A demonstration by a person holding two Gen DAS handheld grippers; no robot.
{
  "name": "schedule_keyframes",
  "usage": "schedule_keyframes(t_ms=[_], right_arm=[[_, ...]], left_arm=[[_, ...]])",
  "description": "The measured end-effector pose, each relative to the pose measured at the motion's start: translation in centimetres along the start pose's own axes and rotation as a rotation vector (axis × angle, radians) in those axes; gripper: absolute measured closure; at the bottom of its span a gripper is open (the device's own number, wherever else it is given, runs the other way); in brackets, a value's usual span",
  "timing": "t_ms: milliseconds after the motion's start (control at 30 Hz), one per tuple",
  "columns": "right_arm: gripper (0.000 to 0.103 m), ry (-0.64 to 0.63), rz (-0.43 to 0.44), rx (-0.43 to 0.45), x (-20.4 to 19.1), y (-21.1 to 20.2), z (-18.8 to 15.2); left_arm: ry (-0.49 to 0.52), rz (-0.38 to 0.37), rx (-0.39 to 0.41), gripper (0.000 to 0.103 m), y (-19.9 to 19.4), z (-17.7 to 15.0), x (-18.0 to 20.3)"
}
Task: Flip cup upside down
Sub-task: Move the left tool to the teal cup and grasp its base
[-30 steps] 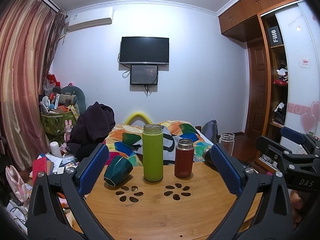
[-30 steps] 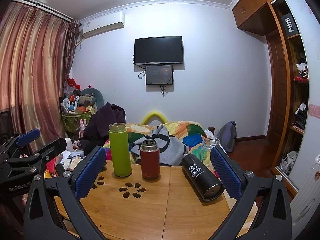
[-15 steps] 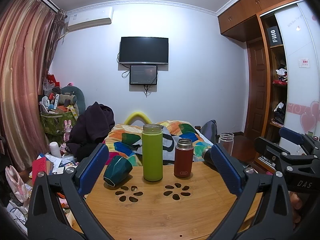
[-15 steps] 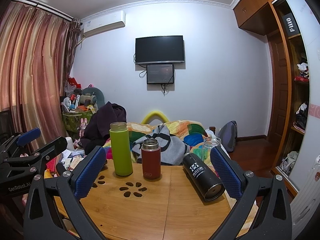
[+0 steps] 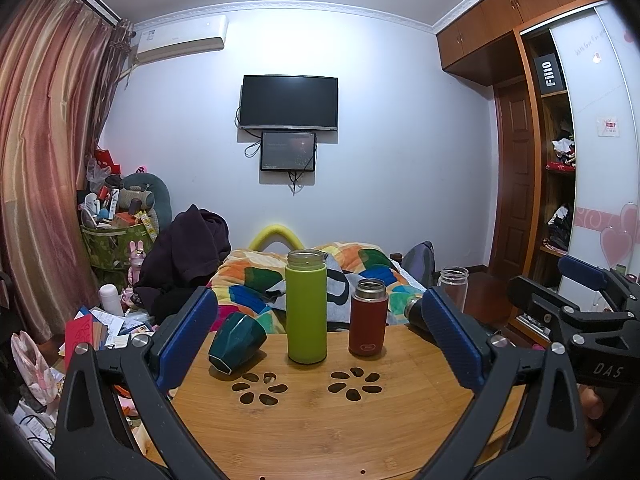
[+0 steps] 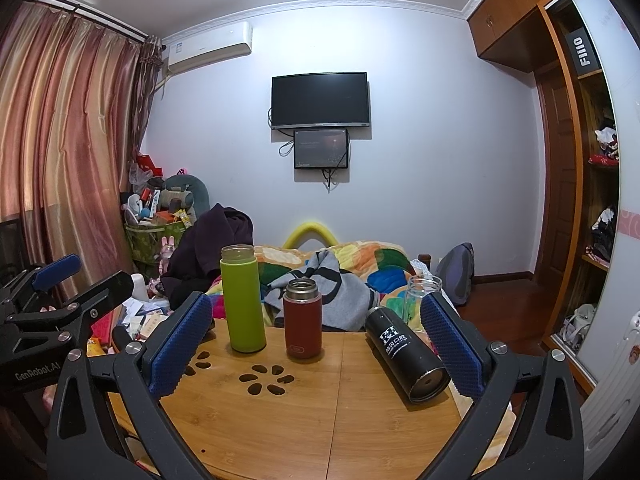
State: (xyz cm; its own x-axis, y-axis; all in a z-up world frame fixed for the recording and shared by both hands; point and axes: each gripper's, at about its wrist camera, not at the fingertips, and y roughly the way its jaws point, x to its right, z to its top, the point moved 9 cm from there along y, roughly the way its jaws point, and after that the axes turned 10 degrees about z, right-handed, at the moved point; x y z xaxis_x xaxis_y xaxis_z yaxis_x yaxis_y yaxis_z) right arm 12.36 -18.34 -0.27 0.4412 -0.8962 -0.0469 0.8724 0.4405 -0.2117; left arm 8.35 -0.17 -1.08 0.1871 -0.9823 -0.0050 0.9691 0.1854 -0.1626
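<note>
A dark green faceted cup (image 5: 236,342) lies on its side at the far left of the wooden table (image 5: 320,420), base toward me, beside my left finger. A tall green flask (image 5: 306,306) and a red flask (image 5: 368,317) stand upright mid-table; they also show in the right wrist view as the green flask (image 6: 242,300) and red flask (image 6: 302,318). A black flask (image 6: 406,354) lies on its side at the right. My left gripper (image 5: 320,344) is open and empty. My right gripper (image 6: 316,344) is open and empty, above the near table.
A clear glass jar (image 6: 420,292) stands at the table's far right edge. Flower-shaped cut-outs (image 5: 260,388) mark the tabletop. A bed with a colourful quilt (image 5: 256,280) lies behind the table. Clutter (image 5: 104,320) covers the floor at left. A wardrobe (image 5: 560,200) stands at right.
Both views have shifted very slightly; the objects on the table have not moved and both grippers stay open.
</note>
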Motion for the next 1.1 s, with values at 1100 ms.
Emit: schedule_keyframes(t_ms=[1100], right_arm=[[0.000,0.055,-0.040,-0.135,4.3,4.2,-3.9]], left_arm=[[0.201,0.047,-0.626,0.000,22.9,-12.3,-7.6]])
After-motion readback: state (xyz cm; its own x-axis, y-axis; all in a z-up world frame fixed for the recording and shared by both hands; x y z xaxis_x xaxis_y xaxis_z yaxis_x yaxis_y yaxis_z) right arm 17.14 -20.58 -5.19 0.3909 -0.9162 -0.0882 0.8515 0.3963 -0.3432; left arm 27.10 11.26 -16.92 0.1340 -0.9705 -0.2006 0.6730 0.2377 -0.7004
